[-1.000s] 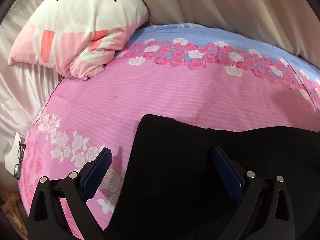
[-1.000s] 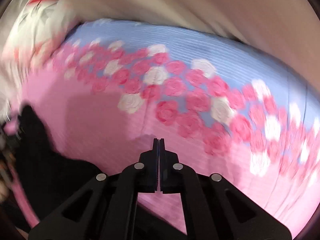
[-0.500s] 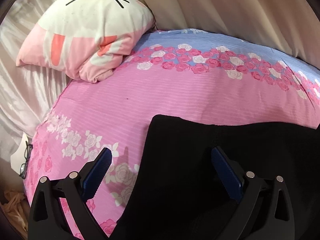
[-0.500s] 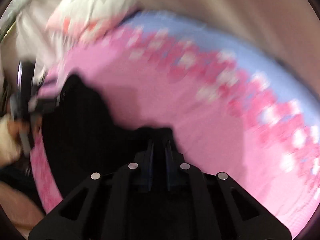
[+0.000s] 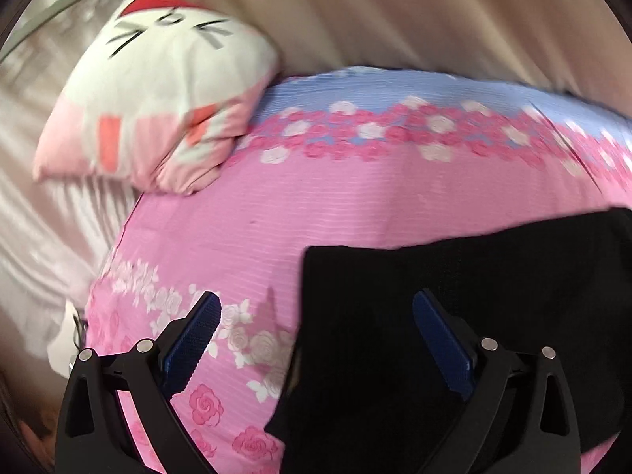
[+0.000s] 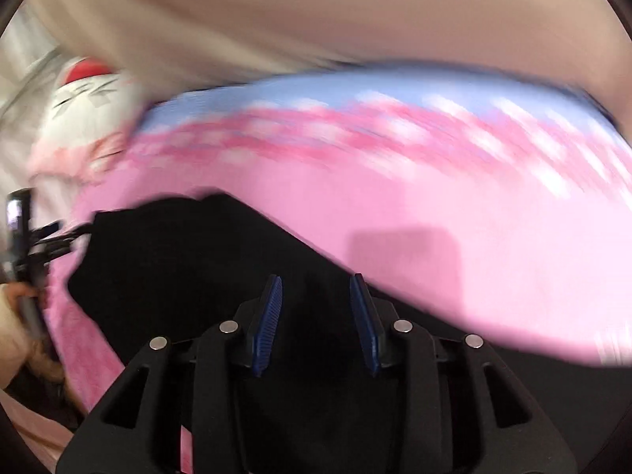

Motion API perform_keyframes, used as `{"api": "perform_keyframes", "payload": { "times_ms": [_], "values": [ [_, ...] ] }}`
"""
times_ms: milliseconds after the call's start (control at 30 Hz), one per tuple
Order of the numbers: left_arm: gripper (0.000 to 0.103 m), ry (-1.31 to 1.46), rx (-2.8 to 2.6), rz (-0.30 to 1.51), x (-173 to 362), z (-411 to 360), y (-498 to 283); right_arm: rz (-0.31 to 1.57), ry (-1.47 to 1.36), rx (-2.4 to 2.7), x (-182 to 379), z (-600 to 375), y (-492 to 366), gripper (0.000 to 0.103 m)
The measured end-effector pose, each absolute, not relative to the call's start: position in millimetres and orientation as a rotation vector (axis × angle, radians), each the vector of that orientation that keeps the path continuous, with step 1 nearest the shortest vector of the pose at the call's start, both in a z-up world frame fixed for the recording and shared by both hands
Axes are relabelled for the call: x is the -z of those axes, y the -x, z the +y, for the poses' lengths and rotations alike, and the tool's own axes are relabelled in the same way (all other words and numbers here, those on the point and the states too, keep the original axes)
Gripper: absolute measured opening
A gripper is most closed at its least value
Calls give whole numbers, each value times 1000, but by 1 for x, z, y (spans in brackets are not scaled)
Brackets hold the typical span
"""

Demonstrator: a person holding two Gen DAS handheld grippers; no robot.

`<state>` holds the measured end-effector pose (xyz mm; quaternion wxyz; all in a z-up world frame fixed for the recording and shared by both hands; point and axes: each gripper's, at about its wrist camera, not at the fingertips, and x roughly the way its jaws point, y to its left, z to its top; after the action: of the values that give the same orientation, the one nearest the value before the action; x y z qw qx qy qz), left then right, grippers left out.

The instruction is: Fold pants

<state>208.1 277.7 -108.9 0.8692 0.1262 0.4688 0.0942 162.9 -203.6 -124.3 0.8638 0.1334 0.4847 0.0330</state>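
Note:
Black pants (image 5: 454, 316) lie flat on a pink floral bedspread (image 5: 316, 205). My left gripper (image 5: 316, 308) hangs wide open above the pants' left edge, one blue pad over the bedspread, the other over the black cloth. In the right wrist view the pants (image 6: 197, 260) fill the lower left. My right gripper (image 6: 316, 304) hovers over them with its jaws opening and nothing pressed between the pads. The left gripper (image 6: 27, 233) and a hand (image 6: 15, 324) show at the far left edge. The right view is motion-blurred.
A white and pink cat-face pillow (image 5: 166, 110) rests at the bed's far left corner. Beige curtains (image 5: 395, 12) hang behind the bed. Pale satin sheeting (image 5: 43, 213) lies off the bed's left side.
My right gripper went from shut to partly open and swung over the black pants. My left gripper rose, so the pants look smaller and farther right in its view.

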Motion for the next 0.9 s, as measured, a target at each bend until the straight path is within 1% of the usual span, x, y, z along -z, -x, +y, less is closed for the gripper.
{"api": "perform_keyframes", "payload": {
  "times_ms": [100,200,300,367,400,467,567,700,733,800,833,900],
  "values": [
    [96,-380,-215,1007,122,265,-200,1018,-411,124,128,-281,-103,36],
    [95,-334,-212,999,116,260,-187,1008,-446,346,125,-354,-44,36],
    [96,-288,-236,1023,116,248,-176,970,-526,534,125,-423,9,37],
    [97,-305,-285,1078,130,241,-172,948,-557,611,130,-453,28,58],
    [97,-309,-319,1116,141,240,-168,953,-563,639,134,-474,36,58],
    [97,-300,-373,1144,150,241,-161,967,-582,589,136,-495,36,58],
    [98,-273,-440,1140,148,244,-154,989,-492,489,139,-500,16,57],
    [98,-232,-500,1171,148,246,-155,1121,-352,425,161,-490,-30,58],
    [98,-221,-519,1175,149,245,-156,1127,-315,405,160,-487,-35,55],
    [98,-203,-549,1185,151,245,-158,1150,-300,319,154,-486,-42,21],
    [98,-193,-560,1184,151,246,-159,1145,-283,286,144,-484,-45,13],
    [98,-168,-576,1186,152,248,-158,1104,-168,254,115,-481,-55,12]
  ]
}}
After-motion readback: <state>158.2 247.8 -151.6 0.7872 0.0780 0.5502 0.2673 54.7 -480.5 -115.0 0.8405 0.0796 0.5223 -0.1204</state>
